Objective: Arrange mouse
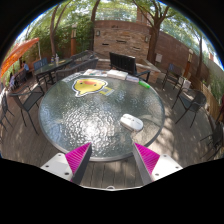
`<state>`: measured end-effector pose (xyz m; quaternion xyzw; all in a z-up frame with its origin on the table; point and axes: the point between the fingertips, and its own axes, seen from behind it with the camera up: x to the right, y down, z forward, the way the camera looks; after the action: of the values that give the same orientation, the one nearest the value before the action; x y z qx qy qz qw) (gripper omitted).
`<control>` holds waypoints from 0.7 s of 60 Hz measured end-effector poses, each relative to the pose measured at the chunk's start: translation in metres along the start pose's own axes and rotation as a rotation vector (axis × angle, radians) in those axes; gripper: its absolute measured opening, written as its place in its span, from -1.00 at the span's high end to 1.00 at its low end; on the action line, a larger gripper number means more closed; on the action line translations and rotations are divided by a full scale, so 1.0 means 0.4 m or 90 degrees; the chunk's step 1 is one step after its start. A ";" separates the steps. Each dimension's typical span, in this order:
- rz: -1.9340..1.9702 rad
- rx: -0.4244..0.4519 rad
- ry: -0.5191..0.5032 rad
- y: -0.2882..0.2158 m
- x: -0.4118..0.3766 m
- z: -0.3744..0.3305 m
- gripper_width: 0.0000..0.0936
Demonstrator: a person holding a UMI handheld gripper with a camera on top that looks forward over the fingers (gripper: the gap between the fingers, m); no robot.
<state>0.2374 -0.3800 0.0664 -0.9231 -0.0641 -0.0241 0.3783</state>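
The gripper (113, 158) is hovering at the near edge of a round glass tabletop (85, 120), its 2 fingers spread wide apart and pinching nothing. Each finger is showing a magenta pad (78, 156) on its inner face, and the space between them is looking onto the wooden deck (30, 148) and the table's near rim.

The mouse (131, 121), a pale, rounded shape, is lying on the glass just ahead of the right finger, near the rim on that side and apart from both fingers. It is resting on the tabletop by its own weight, touching nothing else that can be made out.

Farther across the glass, well apart from the mouse, a yellow mouse pad (90, 86) is lying flat with a small dark object sitting on it; what that object is cannot be told. Beyond the table's far rim a dark monitor (122, 63) is standing upright.

Dark metal chairs (30, 97) are standing around the table on the left, and more are showing on the right. Trees and a wall are closing off the background, and dappled sunlight is falling over the glass and the deck boards.
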 end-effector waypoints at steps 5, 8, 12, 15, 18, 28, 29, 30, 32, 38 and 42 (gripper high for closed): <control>0.001 0.006 0.025 -0.024 0.109 0.112 -0.83; 0.006 0.016 0.032 -0.017 0.155 0.152 -0.84; 0.012 0.019 0.033 -0.039 0.206 0.230 -0.84; 0.015 0.020 0.031 -0.049 0.229 0.278 -0.84; 0.014 0.019 0.027 -0.059 0.244 0.324 -0.82; 0.002 0.023 0.000 -0.090 0.249 0.410 -0.80; 0.002 0.026 0.000 -0.095 0.250 0.414 -0.80; 0.002 0.028 0.000 -0.100 0.253 0.418 -0.80; 0.004 0.034 0.003 -0.110 0.261 0.426 -0.81; 0.018 0.035 0.004 -0.133 0.276 0.459 -0.77; 0.037 0.030 -0.005 -0.140 0.272 0.473 -0.61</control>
<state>0.3367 -0.1967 -0.0195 -0.9157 -0.0390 -0.0079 0.4000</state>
